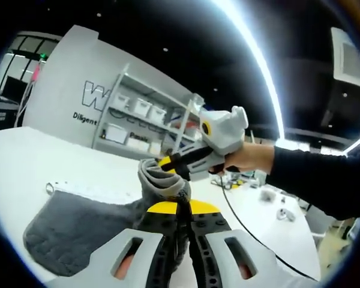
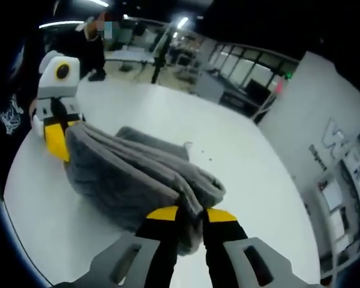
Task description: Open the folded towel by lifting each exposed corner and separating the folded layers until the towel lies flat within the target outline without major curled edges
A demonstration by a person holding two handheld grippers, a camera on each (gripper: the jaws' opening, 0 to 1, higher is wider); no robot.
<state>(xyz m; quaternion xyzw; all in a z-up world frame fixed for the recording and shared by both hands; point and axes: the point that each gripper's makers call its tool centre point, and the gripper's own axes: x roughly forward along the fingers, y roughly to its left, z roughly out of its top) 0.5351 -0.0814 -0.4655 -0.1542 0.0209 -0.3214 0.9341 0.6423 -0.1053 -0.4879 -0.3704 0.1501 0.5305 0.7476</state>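
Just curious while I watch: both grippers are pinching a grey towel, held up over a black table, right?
Not quite: the table is white, not black, as the right gripper view shows. The rest stands: the left gripper and the right gripper both pinch the grey towel, held above it.

Left gripper (image 1: 181, 207) and right gripper (image 2: 191, 211) both have fingers clamped together, raised, facing each other.
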